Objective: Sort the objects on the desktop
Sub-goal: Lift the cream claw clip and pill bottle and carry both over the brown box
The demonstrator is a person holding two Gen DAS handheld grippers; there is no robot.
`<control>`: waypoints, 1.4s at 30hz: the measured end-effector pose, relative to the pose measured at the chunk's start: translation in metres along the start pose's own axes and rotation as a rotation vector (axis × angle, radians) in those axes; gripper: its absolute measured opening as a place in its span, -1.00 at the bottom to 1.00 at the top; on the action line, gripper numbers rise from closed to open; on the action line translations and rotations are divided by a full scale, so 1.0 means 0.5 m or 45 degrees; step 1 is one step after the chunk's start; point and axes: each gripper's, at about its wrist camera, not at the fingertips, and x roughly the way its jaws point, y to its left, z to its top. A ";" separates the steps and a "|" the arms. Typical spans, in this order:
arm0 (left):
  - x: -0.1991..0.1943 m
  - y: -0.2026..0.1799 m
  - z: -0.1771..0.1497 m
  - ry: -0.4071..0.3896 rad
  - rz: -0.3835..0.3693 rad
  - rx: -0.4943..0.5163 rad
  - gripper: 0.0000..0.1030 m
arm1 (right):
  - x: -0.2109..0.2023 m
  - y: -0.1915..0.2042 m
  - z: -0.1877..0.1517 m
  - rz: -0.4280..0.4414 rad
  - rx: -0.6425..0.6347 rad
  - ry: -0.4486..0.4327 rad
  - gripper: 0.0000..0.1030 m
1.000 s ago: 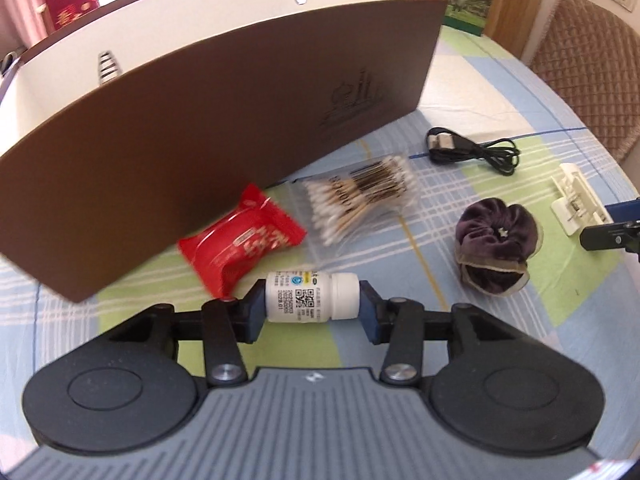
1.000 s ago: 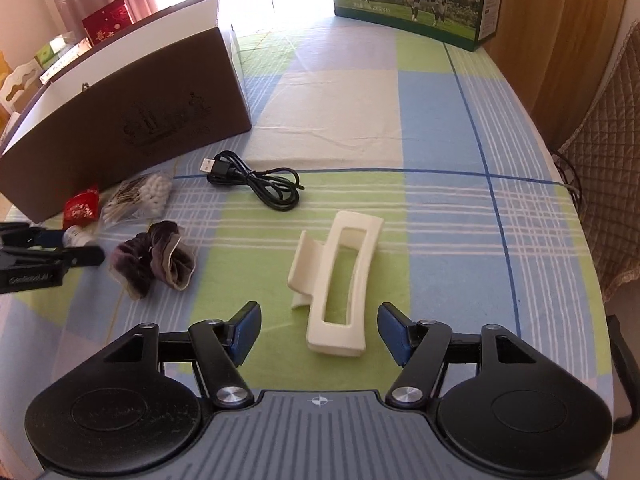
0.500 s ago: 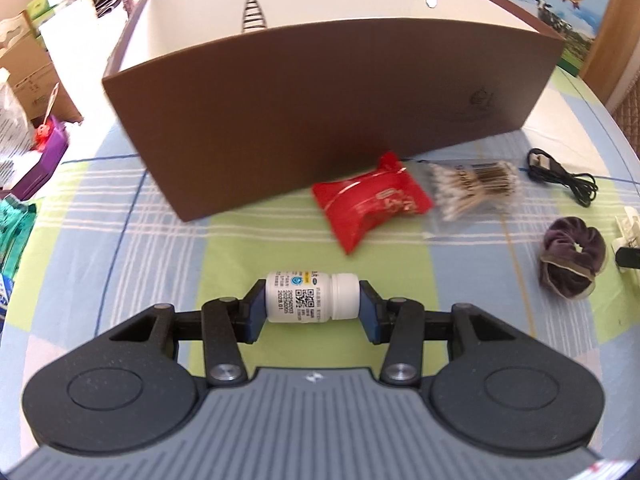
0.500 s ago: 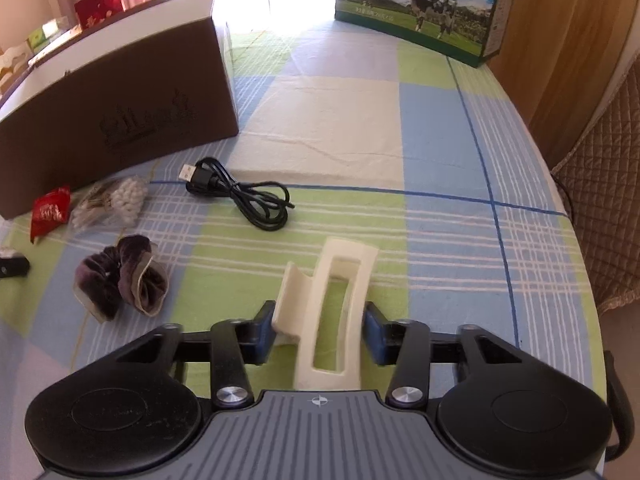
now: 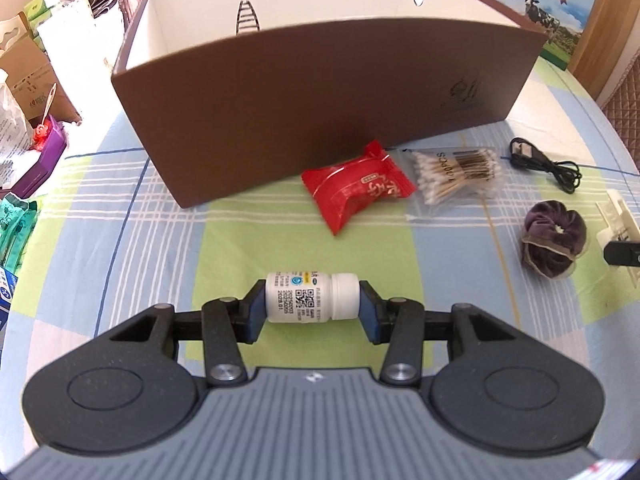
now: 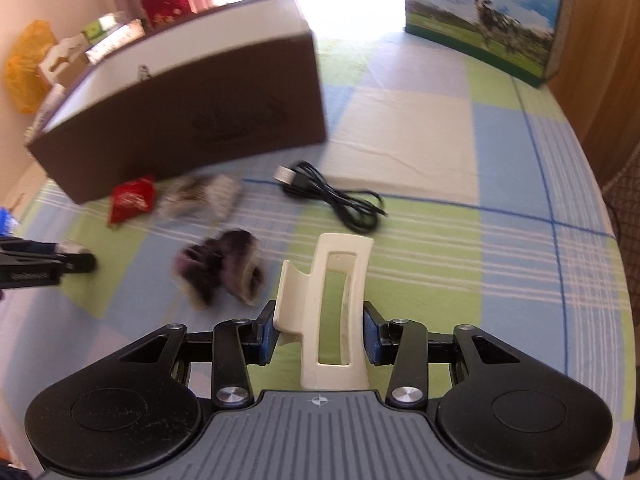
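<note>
Your left hand-held gripper (image 5: pixel 312 309) is clamped on a small white pill bottle (image 5: pixel 312 297), lying sideways between the pads, base against the left pad, cap against the right. It's held above the checked table (image 5: pixel 160 240) cloth, near side of the scene. Past the bottle, further out: red snack packet (image 5: pixel 357 187), then a bag of cotton swabs (image 5: pixel 456 174) just to its right, touching or nearly so. Behind both stands the open brown box (image 5: pixel 320 92), white inside. Far right: black USB cable (image 5: pixel 548 164), purple scrunchie (image 5: pixel 554 240) nearer than it.

Your right hand-held gripper (image 6: pixel 319 334) is closed on a cream hair claw clip (image 6: pixel 334 312); pads press its two sides, clip running lengthwise away from you, its far end sticking out past the fingertips. Whether it's lifted or still on the table, can't tell. Just left and slightly beyond the clip sits the scrunchie (image 6: pixel 220 274), blurred. Beyond the clip: the USB cable (image 6: pixel 332 196). Further left: swab bag (image 6: pixel 200 198) and red packet (image 6: pixel 132 200), both in front of the brown box (image 6: pixel 192 120). Milk carton box (image 6: pixel 488 24) stands at the far right of the table. Your left hand-held gripper (image 6: pixel 48 266) shows at the left edge of the right wrist view.
</note>
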 end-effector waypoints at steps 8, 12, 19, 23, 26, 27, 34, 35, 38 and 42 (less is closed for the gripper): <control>-0.061 0.000 0.016 -0.062 -0.028 -0.007 -0.20 | -0.030 0.055 0.040 0.136 -0.057 -0.037 -0.24; -0.094 0.003 0.033 -0.108 -0.040 -0.005 -0.20 | -0.038 0.079 0.064 0.187 -0.092 -0.053 -0.24; -0.149 0.004 0.067 -0.196 -0.073 0.009 -0.19 | -0.052 0.108 0.100 0.266 -0.153 -0.081 -0.24; -0.175 0.008 0.099 -0.259 -0.089 0.026 -0.19 | -0.058 0.119 0.132 0.315 -0.180 -0.110 -0.24; -0.188 0.013 0.130 -0.314 -0.087 0.064 -0.19 | -0.063 0.126 0.168 0.344 -0.197 -0.142 -0.24; -0.191 0.015 0.141 -0.328 -0.082 0.075 -0.19 | -0.065 0.129 0.180 0.351 -0.206 -0.154 -0.24; -0.196 0.034 0.223 -0.396 -0.076 0.125 -0.19 | -0.070 0.155 0.273 0.378 -0.302 -0.222 -0.24; -0.191 0.034 0.235 -0.398 -0.082 0.134 -0.19 | -0.065 0.157 0.287 0.381 -0.307 -0.224 -0.24; -0.169 0.035 0.276 -0.387 -0.098 0.163 -0.19 | -0.041 0.164 0.333 0.400 -0.294 -0.211 -0.24; -0.128 0.043 0.337 -0.351 -0.123 0.157 -0.19 | 0.007 0.173 0.399 0.411 -0.250 -0.182 -0.24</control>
